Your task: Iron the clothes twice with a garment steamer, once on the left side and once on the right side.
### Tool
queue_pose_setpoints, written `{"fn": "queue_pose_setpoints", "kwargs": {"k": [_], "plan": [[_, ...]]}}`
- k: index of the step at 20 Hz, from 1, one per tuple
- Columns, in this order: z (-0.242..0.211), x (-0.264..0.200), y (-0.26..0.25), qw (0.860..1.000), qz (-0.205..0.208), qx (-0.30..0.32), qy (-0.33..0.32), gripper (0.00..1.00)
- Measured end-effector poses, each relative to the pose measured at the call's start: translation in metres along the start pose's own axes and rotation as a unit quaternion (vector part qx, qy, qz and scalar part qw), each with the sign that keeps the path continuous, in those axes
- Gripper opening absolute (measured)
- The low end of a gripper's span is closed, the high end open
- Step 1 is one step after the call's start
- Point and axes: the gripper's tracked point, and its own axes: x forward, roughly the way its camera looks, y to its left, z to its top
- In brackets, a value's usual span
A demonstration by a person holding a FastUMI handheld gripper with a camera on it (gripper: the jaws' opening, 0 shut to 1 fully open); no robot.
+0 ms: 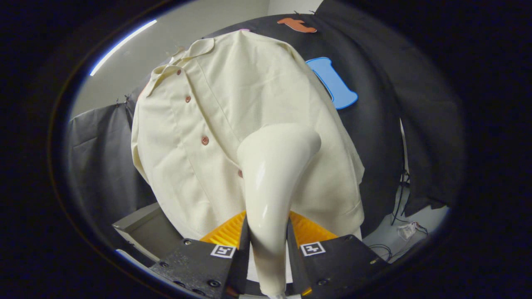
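Note:
A cream button-up shirt [216,124] with small reddish buttons hangs in front of the black cloth wall, seen from below and tilted. My gripper [268,241] is shut on the glossy cream handle of the garment steamer [270,182]. Both fingers press on the handle's narrow lower part. The steamer widens upward to its head, which rests against the shirt's front on the right of the button line, about mid-height. The lower right part of the shirt behind the steamer is hidden.
A grey box or table corner [145,228] sits below the shirt to the left of the fingers. Loose cables [401,199] lie on the pale floor to the right. Grey cloth [99,158] hangs at the left.

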Motion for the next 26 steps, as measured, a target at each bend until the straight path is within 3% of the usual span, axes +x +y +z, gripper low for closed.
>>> {"fn": "queue_pose_setpoints", "kwargs": {"k": [16,21,26], "plan": [[-0.108,-0.019,-0.081,0.993,-0.041,0.108,0.013,0.43],[-0.124,-0.028,-0.081,0.992,-0.054,0.117,0.018,0.42],[-0.111,-0.06,-0.04,0.993,-0.028,0.119,0.001,0.42]]}}
